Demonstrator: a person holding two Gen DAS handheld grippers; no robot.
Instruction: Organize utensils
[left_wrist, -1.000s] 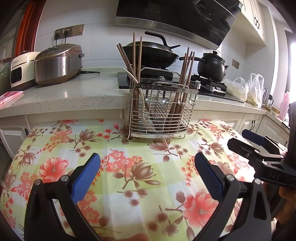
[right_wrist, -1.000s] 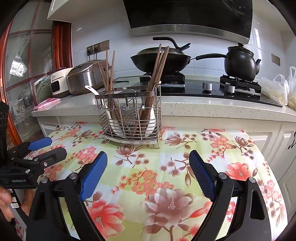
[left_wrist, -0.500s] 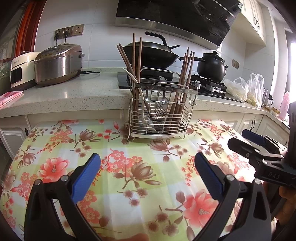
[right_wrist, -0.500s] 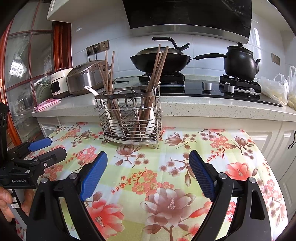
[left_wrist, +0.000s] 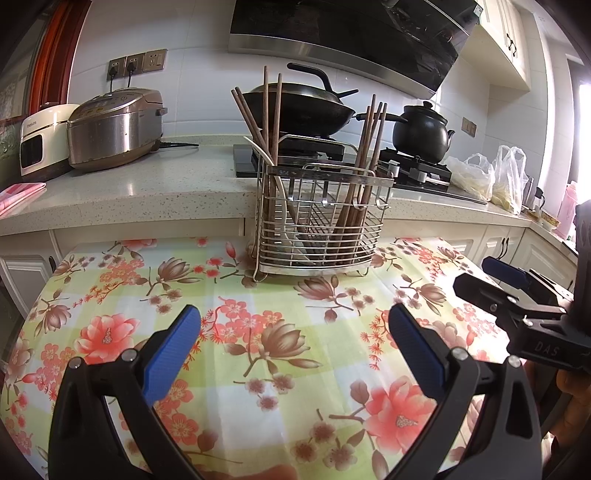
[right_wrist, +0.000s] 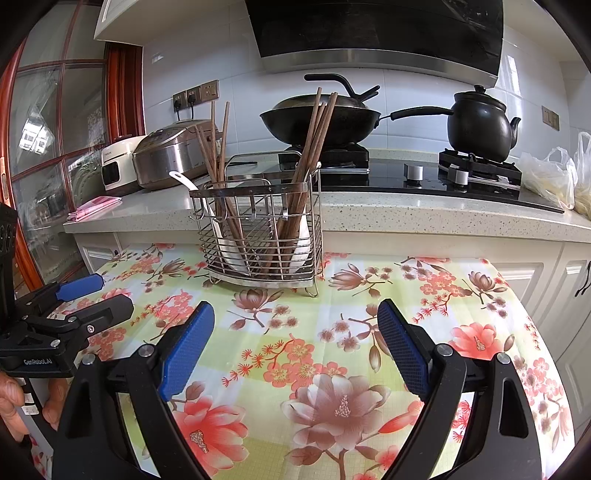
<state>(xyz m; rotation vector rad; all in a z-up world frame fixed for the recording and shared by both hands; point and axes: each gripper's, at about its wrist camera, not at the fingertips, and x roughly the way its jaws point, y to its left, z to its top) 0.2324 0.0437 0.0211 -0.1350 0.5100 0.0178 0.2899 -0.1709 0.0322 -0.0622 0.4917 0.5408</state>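
At the far edge of the tabletop (left_wrist: 258, 369), against the kitchen counter (left_wrist: 147, 192), stands your wire rack (left_wrist: 319, 218), resting upright on the flowered cloth. Brown chopsticks (left_wrist: 271, 122) lean in two bunches inside it: one bunch at the left end, another (left_wrist: 364, 162) at the right end, both fanning out above the rim. A white spoon (left_wrist: 264, 153) sits with the left bunch, its handle curving out over the rim. From the right wrist view you can see the same rack (right_wrist: 260, 229), with something white low down inside it behind the wires; what it is you cannot tell.

Your left gripper (left_wrist: 293, 339) hovers low over the cloth, well short of the rack, its jaws spread wide and holding nothing; the blue pads (left_wrist: 173, 350) face each other across bare cloth. Your right gripper (right_wrist: 295, 336) is likewise released and empty, jaws wide apart, also well apart from the rack. Each gripper shows at the edge of the other's view, side by side, with a hand (right_wrist: 14, 402) on the left one's handle.

Behind the rack, on the counter, sit a rice cooker (left_wrist: 114, 127), a black wok (left_wrist: 303, 107) on the stove, a black kettle (left_wrist: 421, 129), and plastic bags (left_wrist: 491, 177) off to the right.
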